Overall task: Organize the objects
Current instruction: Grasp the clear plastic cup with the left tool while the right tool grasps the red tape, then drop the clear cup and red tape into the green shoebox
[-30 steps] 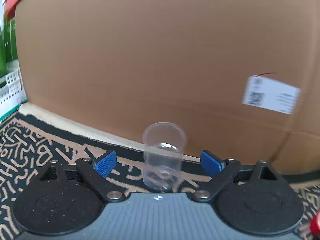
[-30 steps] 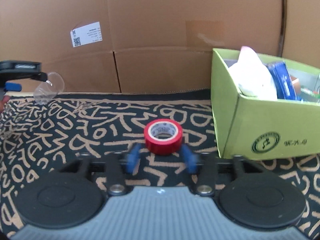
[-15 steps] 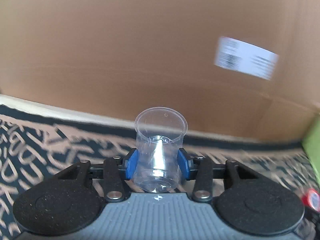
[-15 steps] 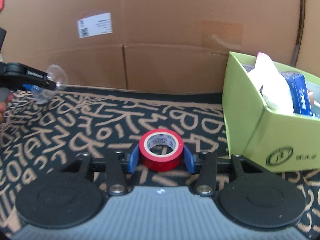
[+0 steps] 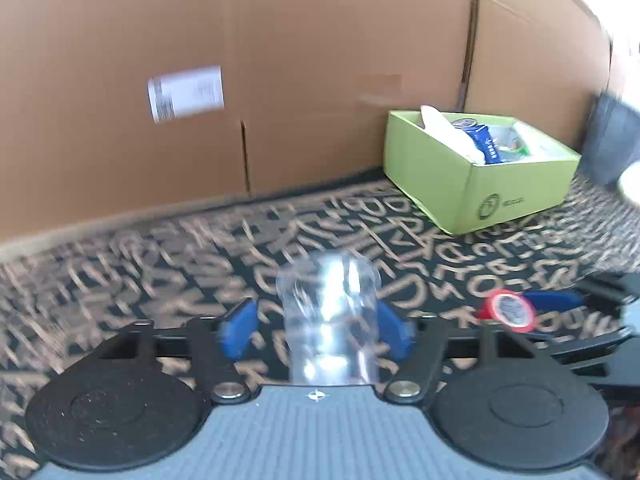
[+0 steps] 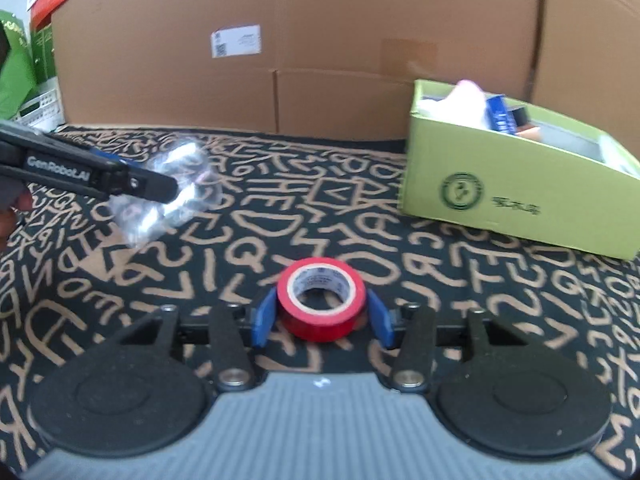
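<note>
Clear cup (image 5: 329,312), earlier pinched by the left hand-held gripper (image 5: 318,326), now sits between spread pads.

My roll of tape (image 6: 321,300) is bright red with a white core, and the cup (image 5: 329,316) is totally clear. The mat (image 6: 280,208) is black with tan squiggly letters all over. Lime green box (image 6: 512,196) with a dark green round logo, plain brown cardboard (image 6: 320,20) behind it, and blue pads (image 6: 264,316) on my hand-held gripper (image 6: 321,316).
</note>
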The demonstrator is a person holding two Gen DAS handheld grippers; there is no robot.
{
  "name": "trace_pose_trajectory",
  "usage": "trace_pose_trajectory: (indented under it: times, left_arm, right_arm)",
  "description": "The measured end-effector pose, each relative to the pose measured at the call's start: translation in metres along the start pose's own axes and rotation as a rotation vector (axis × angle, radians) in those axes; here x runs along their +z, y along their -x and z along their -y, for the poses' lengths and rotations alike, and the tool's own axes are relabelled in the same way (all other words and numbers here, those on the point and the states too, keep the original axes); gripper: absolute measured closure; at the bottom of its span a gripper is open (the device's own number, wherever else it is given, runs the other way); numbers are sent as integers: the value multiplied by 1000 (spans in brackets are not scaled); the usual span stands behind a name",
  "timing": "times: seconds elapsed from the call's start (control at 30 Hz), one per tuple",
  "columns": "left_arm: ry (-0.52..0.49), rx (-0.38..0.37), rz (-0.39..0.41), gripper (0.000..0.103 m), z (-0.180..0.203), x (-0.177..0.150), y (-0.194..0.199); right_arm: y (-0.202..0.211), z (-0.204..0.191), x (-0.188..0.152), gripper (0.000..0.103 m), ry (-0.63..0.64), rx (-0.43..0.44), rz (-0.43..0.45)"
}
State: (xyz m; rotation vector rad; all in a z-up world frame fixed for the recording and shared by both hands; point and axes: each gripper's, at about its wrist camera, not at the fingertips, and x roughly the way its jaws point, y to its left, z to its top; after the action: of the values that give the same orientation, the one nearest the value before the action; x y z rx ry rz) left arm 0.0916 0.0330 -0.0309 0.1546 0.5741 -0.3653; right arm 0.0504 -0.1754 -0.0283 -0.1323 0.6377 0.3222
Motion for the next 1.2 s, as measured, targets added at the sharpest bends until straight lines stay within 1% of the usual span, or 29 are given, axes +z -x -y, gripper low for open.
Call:
trace_pose_trajectory:
  times: [0.03, 0.07, 0.13, 0.17, 0.27, 0.37, 0.43, 0.47, 0.53, 0.6, 0.63, 0.7, 0.8, 0.93, 1.07, 1.2]
  left_arm:
    - [-28, 28, 2, 28, 5, 1, 0]
    - [-45, 36, -7, 28, 6, 5, -4]
    - [-61, 19, -30, 27, 5, 12, -14]
    - [-64, 24, -43, 27, 7, 12, -16]
    - [-70, 37, -76, 27, 8, 9, -22]
    - [-48, 20, -104, 27, 8, 6, -29]
    - [-37, 20, -123, 27, 8, 4, -34]
    - [-35, 26, -128, 27, 8, 2, -36]
    - [-32, 31, -140, 28, 9, -1, -40]
    - [-10, 7, -155, 47, 8, -3, -42]
    - [4, -6, -165, 49, 7, -3, -43]
    - [13, -10, -167, 50, 8, -3, -41]
    - [6, -38, -163, 51, 15, 2, -37]
    - [-23, -108, -113, 51, 36, 24, -26]
    - [-48, -214, -40, 51, 69, 63, -21]
    - [-37, -315, 40, 51, 103, 111, -24]
  right_arm:
    - [1, 2, 0, 47, -11, -1, 3]
    - [1, 3, 1, 47, -25, 4, 8]
    - [1, 5, 2, 45, -38, 17, 20]
    - [0, 5, 3, 43, -38, 20, 23]
    - [-3, 4, 6, 43, -33, 25, 23]
    - [-10, 3, 8, 43, -41, 36, 0]
    - [-12, 3, 8, 50, -46, 50, -13]
    - [-11, 4, 8, 57, -48, 49, -10]
    - [-10, 5, 7, 57, -49, 54, -6]
    - [-8, 6, 6, 57, -50, 60, -3]
    - [-7, 7, 5, 57, -52, 64, -2]
    - [-4, 9, 5, 57, -56, 65, 0]
    - [3, 16, 2, 57, -72, 57, 9]
    - [22, 35, -4, 57, -117, 14, 49]
    - [45, 63, -2, 57, -162, -39, 110]
    - [69, 100, 10, 57, -199, -91, 206]
